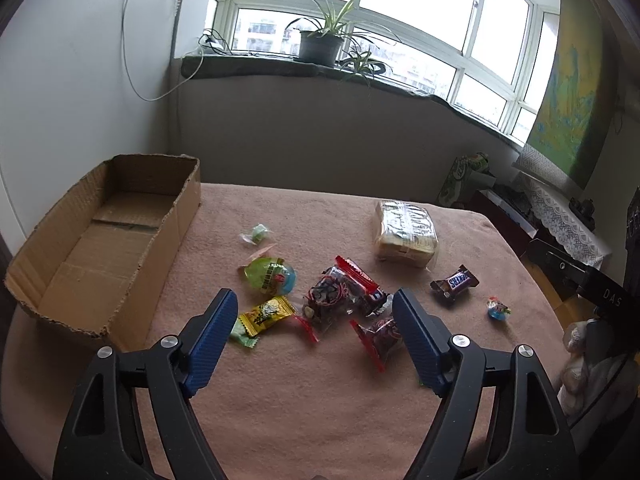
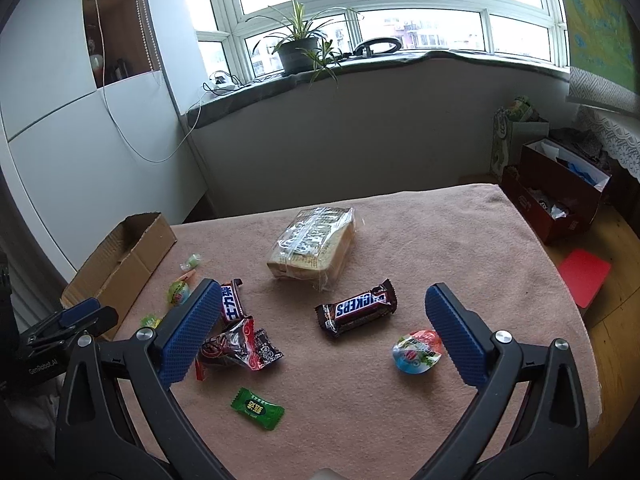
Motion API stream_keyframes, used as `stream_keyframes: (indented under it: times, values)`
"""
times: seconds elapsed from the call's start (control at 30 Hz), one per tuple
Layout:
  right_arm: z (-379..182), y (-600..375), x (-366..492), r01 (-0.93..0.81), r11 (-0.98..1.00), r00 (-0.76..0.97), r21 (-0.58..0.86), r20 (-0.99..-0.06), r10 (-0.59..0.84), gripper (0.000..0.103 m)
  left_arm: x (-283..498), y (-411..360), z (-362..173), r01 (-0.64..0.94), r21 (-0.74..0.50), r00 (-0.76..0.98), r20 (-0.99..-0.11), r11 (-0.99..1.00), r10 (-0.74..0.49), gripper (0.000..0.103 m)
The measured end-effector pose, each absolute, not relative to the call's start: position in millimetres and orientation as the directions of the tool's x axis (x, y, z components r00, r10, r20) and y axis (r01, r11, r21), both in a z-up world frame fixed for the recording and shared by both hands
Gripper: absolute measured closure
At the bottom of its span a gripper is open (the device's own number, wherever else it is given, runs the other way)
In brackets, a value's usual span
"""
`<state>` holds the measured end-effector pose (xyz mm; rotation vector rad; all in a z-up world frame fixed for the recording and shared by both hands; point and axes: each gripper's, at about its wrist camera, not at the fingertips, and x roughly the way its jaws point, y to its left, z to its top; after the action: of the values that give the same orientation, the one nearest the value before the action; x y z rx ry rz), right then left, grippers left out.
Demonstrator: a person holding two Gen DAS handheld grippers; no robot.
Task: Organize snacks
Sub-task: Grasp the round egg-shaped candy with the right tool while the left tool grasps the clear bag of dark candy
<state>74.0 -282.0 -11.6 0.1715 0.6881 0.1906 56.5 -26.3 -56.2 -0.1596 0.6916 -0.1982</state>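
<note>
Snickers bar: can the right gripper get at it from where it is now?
Probably yes. The Snickers bar lies alone on the pink cloth, ahead of the open, empty right gripper, with bare cloth around it and nothing on top.

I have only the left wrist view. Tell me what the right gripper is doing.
Observer: The right gripper is open and empty. The Snickers bar lies ahead, between its fingers.
Operator: Report any snack I can't see.
Observer: A green candy lies alone on the pink cloth, nearer the camera than the red wrappers.
Operator: Now check off the table.
Observer: A flat red sheet lies on the wooden floor to the right.
</note>
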Motion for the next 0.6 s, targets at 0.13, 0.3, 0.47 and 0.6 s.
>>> stream_keyframes:
  times: [0.13, 0.3, 0.47, 0.6]
  values:
    - [-21, -299, 83, -0.094, 0.957, 0.731, 0.274, -0.633, 0.253, 0.0, 55, -38, -65, 0.175, -0.192, 0.723, -0.641, 0.966, -0.258, 0.037]
    - [-31, -334, 96, -0.016, 0.944, 0.704, 0.33, -0.667, 0.246, 0.007, 59, -57, -73, 0.243, -0.161, 0.689, -0.665, 0.956, -0.287, 0.041]
    - [-38, -354, 111, 0.011, 0.941, 0.675, 0.338, -0.697, 0.243, 0.014, 65, -80, -79, 0.318, -0.116, 0.658, -0.687, 0.941, -0.307, 0.041]
    - [-43, -354, 116, -0.003, 0.947, 0.645, 0.322, -0.723, 0.248, 0.015, 71, -93, -84, 0.357, -0.084, 0.642, -0.701, 0.93, -0.31, 0.041]
